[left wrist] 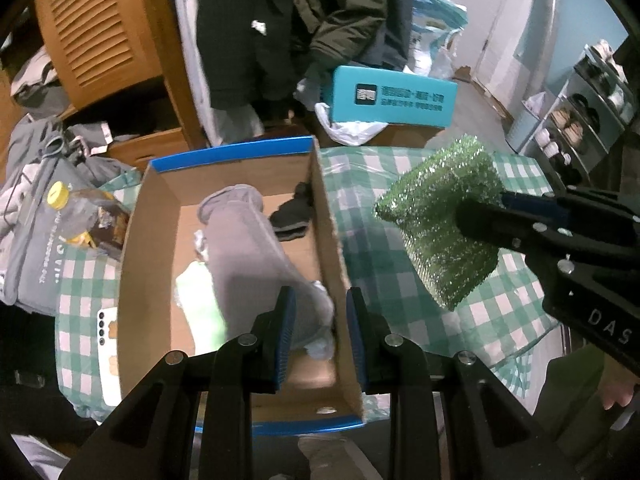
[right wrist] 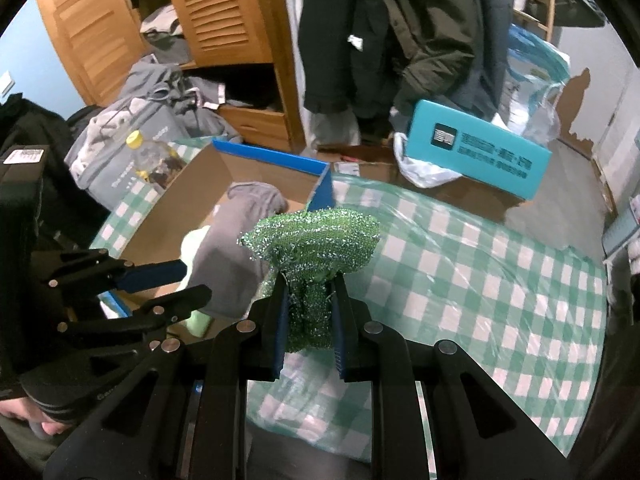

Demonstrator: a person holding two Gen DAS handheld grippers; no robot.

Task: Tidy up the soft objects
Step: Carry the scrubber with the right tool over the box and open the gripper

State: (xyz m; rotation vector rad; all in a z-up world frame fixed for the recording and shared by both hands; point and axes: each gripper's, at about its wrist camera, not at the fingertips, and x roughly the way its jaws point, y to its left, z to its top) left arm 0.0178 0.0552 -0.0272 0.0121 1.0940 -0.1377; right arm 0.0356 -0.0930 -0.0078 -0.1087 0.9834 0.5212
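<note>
A glittery green scouring sponge [right wrist: 316, 236] hangs above the checked cloth, just right of the box, and my right gripper [right wrist: 310, 312] is shut on its lower end. In the left wrist view the same sponge [left wrist: 444, 216] shows at the right, in the right gripper [left wrist: 480, 206]. A cardboard box with a blue rim [left wrist: 232, 156] holds a grey cloth [left wrist: 244, 248], a black item [left wrist: 294, 212] and a pale green item [left wrist: 200, 300]. My left gripper [left wrist: 320, 300] hovers over the box's near end, by its right wall. Its fingers are slightly apart with nothing held, as the right wrist view also shows [right wrist: 198, 280].
A green-and-white checked cloth [right wrist: 480, 280] under clear plastic covers the table. Beyond it stand a teal carton [right wrist: 476, 152], hanging dark coats [right wrist: 420, 40] and a wooden wardrobe [right wrist: 216, 12]. A yellow-capped bottle [left wrist: 76, 216], a grey bag and a white phone [left wrist: 106, 352] lie left of the box.
</note>
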